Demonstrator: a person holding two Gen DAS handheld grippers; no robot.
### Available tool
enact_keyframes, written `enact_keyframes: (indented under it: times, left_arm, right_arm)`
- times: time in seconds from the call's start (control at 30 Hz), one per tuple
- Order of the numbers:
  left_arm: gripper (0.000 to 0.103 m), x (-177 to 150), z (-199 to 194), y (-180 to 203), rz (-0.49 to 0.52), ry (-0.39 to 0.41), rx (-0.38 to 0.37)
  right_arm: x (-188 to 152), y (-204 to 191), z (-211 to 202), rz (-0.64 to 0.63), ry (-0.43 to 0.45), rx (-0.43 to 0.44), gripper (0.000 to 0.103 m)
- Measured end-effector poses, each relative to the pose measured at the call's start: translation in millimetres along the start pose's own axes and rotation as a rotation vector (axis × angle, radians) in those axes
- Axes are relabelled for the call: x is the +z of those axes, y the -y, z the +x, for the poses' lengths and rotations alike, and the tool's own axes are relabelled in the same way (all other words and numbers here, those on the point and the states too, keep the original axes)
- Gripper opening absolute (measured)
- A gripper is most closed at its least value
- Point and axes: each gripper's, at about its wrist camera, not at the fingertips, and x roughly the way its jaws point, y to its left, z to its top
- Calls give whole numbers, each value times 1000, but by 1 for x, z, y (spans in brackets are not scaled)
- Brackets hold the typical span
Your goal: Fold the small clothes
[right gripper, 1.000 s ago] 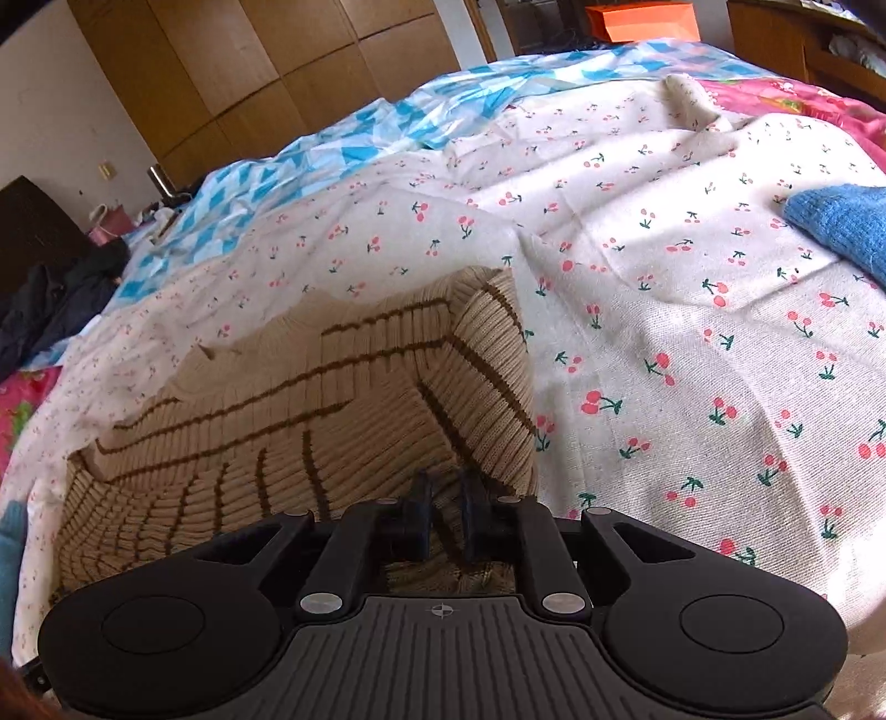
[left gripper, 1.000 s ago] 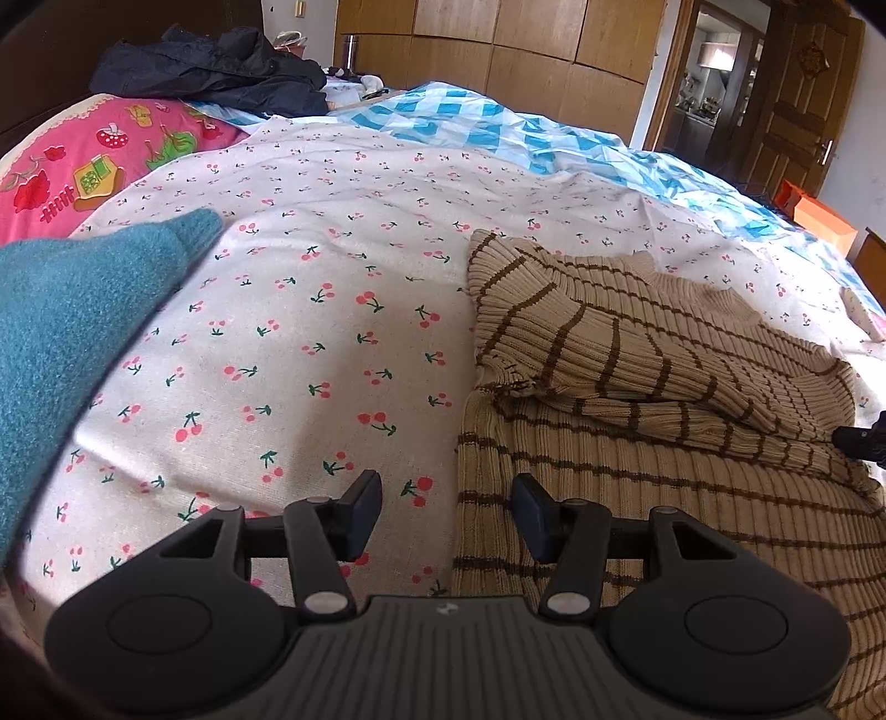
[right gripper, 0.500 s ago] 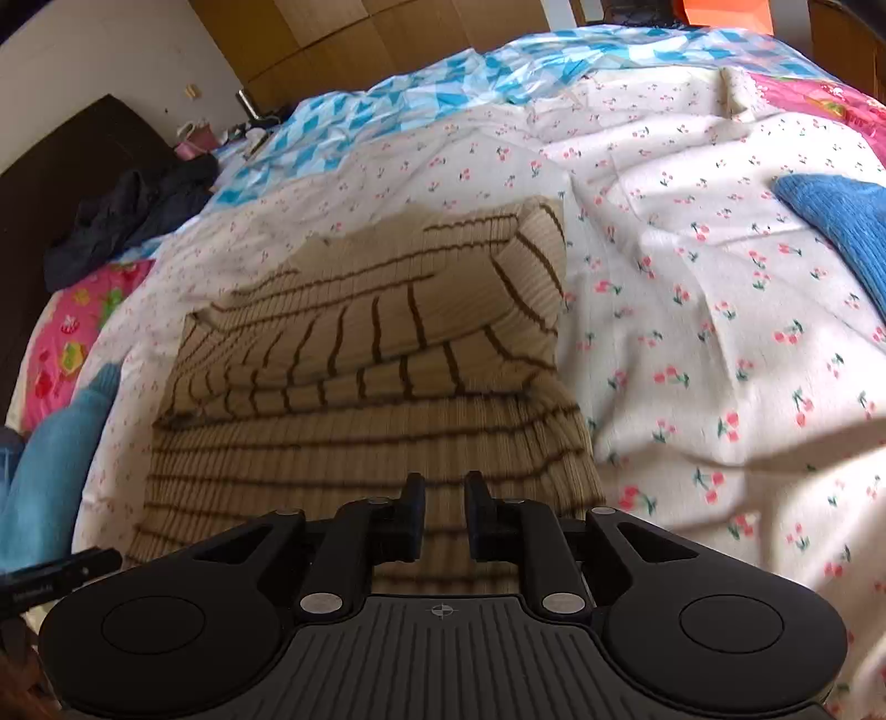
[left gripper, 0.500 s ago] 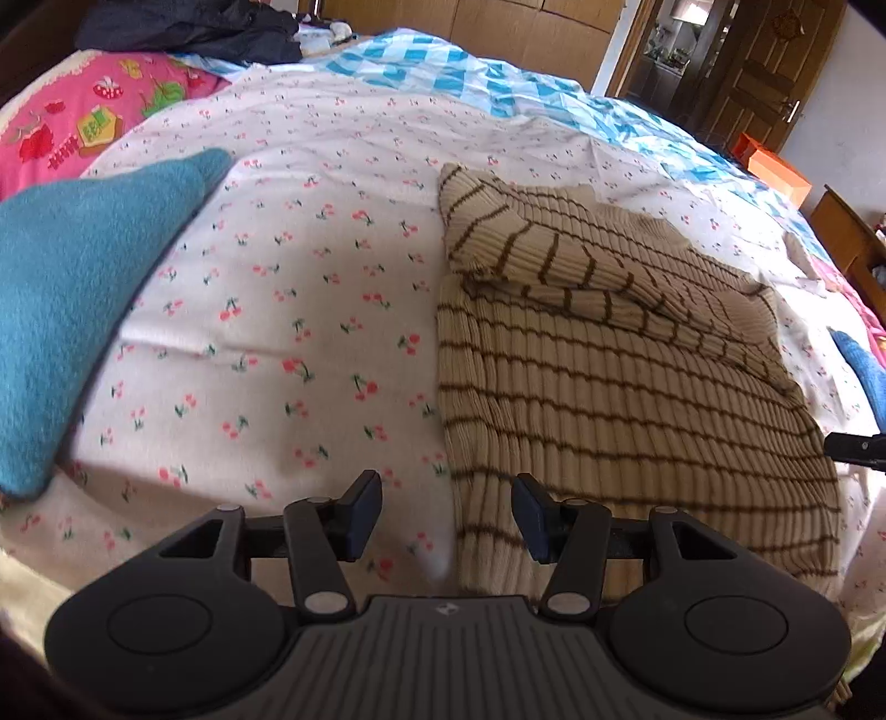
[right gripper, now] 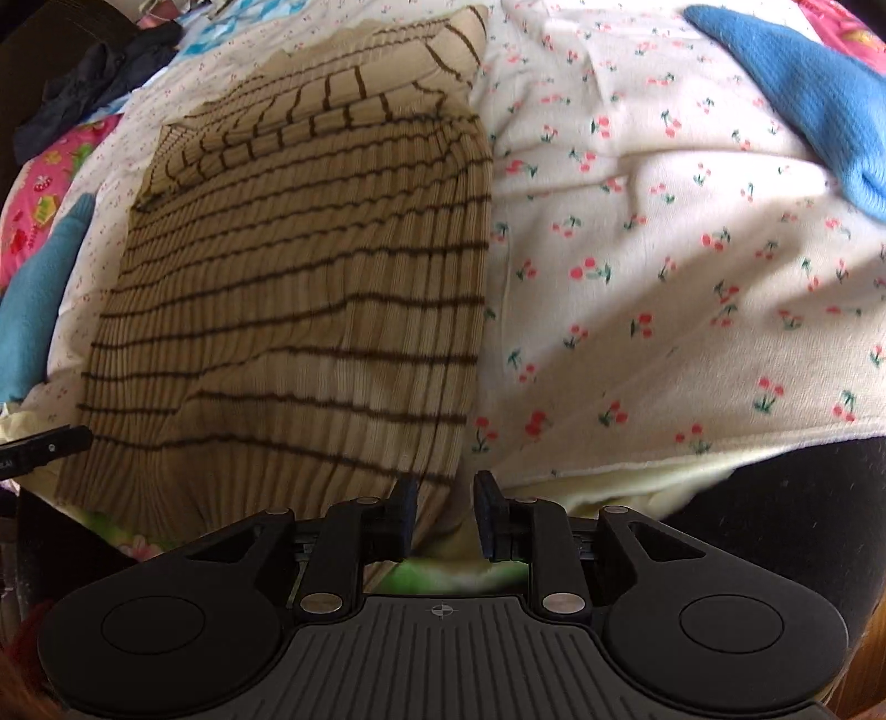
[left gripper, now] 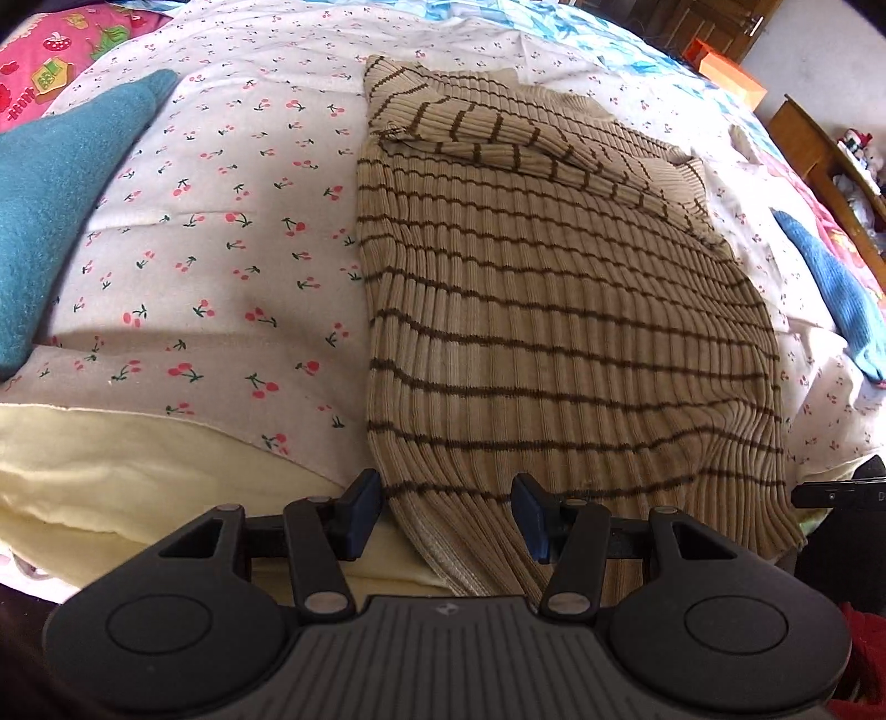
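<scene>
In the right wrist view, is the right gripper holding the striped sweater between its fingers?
No, the right gripper stands open just beyond the hem corner of the striped sweater, with only pale bedding in the gap between its fingers.

Bed with cherry-print sheet, cream blanket at near edge, pink quilt and blue checked cover beyond; wooden shelf and orange box far right; sunlight across the sheet

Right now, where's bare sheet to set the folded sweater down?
Left of the striped sweater: cherry-print sheet free up to the teal garment. Right: a bare band up to the blue garment. The bed's near edge is crowded: hem overhangs, left gripper and right gripper hover there, open.
</scene>
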Motion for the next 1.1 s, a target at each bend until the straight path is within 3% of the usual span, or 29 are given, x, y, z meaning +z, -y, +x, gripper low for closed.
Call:
enact_keyframes:
  times: [0.33,0.37,0.53,0.63,0.7,0.93,1.1]
  left_arm:
    - [54,0,2,5,10,-70,5]
    - [51,0,2,5,9,-74,6]
    - [16,-2,5,1,-33,-117,-26]
    - [13,-3,7,-4,-99,-109,-75]
    - [12,-1,5,-7,-143,-72,-124]
    - [12,46,-5,-5,-271,162,-334]
    - [12,106,-9,-8,-281,351,-375]
  right_arm:
    - [-2,-2,31,31,-94,91,29]
    - [-1,-1,32,36,-98,98,29]
    - [-1,7,36,75,-109,169,21]
    - [-1,18,39,158,-106,244,10]
    - [-2,25,34,215,-57,300,9]
    - [33,20,-12,288,296,491,9]
    - [89,12,-30,301,501,532,9]
